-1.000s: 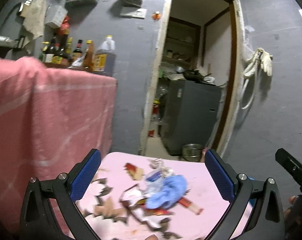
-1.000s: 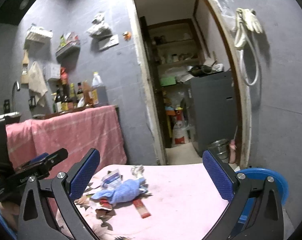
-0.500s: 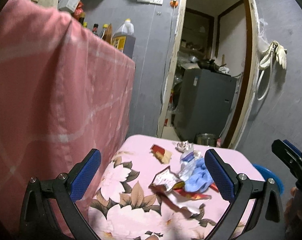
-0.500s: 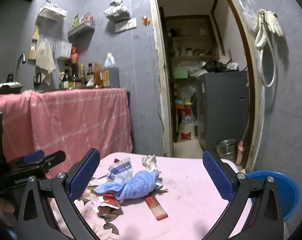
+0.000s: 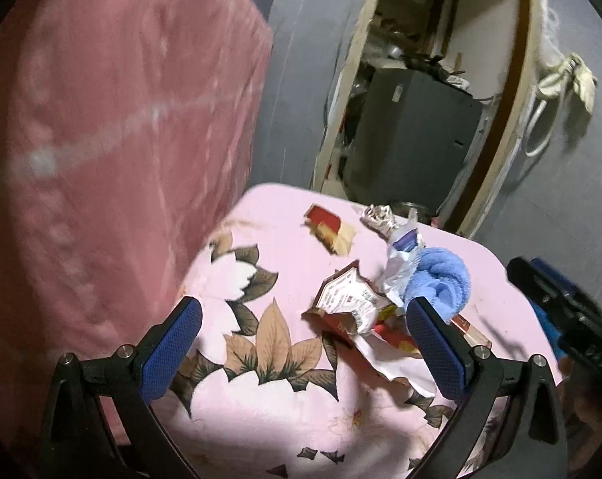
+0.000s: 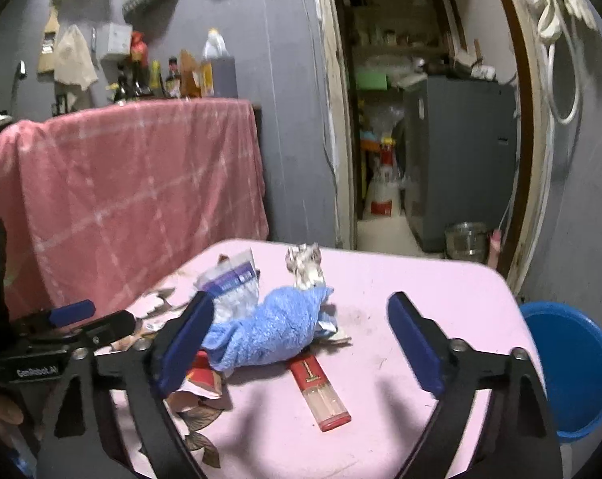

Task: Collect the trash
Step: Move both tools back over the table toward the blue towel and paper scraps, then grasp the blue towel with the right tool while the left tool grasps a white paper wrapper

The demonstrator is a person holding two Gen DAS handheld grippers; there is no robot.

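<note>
Blue cloth point(image 6: 273, 329) overlies wrappers point(image 5: 350, 303); both hand-held grippers, left point(image 5: 304, 353) and right point(image 6: 301, 343), closing empty, may snag cloth instead.

The blue cloth point(image 6: 273, 329) hides part of the red wrapper point(image 6: 318, 393); the pink drape point(image 5: 113, 151) is blurred.

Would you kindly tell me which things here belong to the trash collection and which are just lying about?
For the job:
- foil ball
- torn wrapper
- clear packet
- red box
- blue bin, probably for the trash

Lying about:
- blue cloth, perhaps for wiping
- pink drape
- bottles
- gloves
- metal pot
</note>
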